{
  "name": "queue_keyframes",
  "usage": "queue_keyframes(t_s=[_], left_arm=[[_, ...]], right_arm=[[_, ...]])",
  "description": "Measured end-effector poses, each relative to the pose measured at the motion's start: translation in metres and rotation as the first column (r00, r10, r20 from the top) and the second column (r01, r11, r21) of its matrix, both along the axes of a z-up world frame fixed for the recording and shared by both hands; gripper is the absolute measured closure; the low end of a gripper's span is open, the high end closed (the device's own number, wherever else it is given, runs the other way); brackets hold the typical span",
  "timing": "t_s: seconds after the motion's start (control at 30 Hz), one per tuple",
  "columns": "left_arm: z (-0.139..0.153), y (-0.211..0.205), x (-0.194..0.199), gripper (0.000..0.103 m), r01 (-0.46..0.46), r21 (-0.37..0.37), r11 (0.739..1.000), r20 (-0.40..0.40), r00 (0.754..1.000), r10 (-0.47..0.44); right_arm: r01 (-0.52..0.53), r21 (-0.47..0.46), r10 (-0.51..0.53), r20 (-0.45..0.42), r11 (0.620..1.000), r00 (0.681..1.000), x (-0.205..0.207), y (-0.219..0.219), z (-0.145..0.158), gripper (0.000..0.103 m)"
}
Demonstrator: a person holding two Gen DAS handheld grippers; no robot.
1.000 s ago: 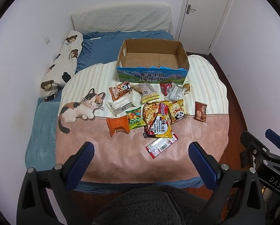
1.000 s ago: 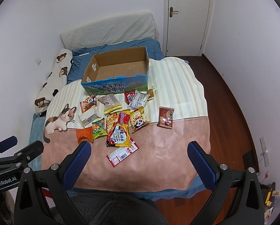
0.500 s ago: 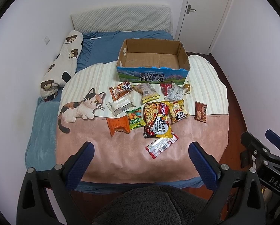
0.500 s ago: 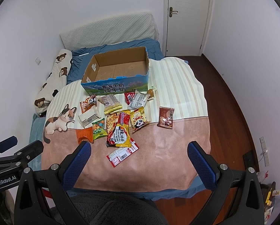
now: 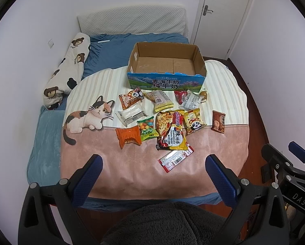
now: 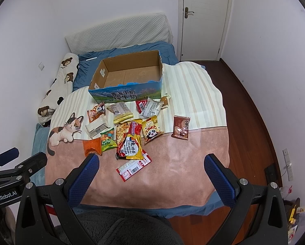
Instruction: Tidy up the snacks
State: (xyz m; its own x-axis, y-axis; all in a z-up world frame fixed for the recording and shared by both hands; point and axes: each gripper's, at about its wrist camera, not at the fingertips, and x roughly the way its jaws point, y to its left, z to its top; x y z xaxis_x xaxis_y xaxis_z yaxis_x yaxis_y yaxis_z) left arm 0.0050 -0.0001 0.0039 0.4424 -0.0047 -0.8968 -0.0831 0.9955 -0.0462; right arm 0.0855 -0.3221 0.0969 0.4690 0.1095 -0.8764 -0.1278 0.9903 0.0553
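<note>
The right gripper (image 6: 151,163) hangs with its blue-padded fingers (image 6: 84,175) spread wide and nothing between them, above the near edge of the pink-and-cream striped blanket with a printed calico cat (image 6: 193,157). Toward the blanket's far edge stands an open brown cardboard box with a blue printed front (image 6: 130,77), holding nothing. Loose snack packets lie in front of it: a yellow-and-red noodle packet (image 6: 130,140), a yellow panda packet (image 6: 151,131), and a brown packet (image 6: 181,127) apart to the right. The left gripper (image 6: 9,163) shows at the left edge.

- My gripper fingers (image 5: 87,180): blue pads, black frame.
- Box (image 5: 166,84): blue printed front, brown inside.
- Blanket (image 5: 132,169): pink, cream stripes, calico cat.
- Pillow (image 5: 70,65): white with brown bears.
</note>
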Motion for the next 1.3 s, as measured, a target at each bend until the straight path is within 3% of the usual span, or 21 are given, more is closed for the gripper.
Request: queue_keyframes(t_s=[1.3], left_arm=[[0.003, 0.015, 0.008, 0.0, -0.005, 0.001, 1.0, 0.011, 1.0, 0.005]], right_arm=[[-0.003, 0.004, 0.003, 0.003, 1.0, 1.0, 0.004, 0.011, -0.003, 0.0]])
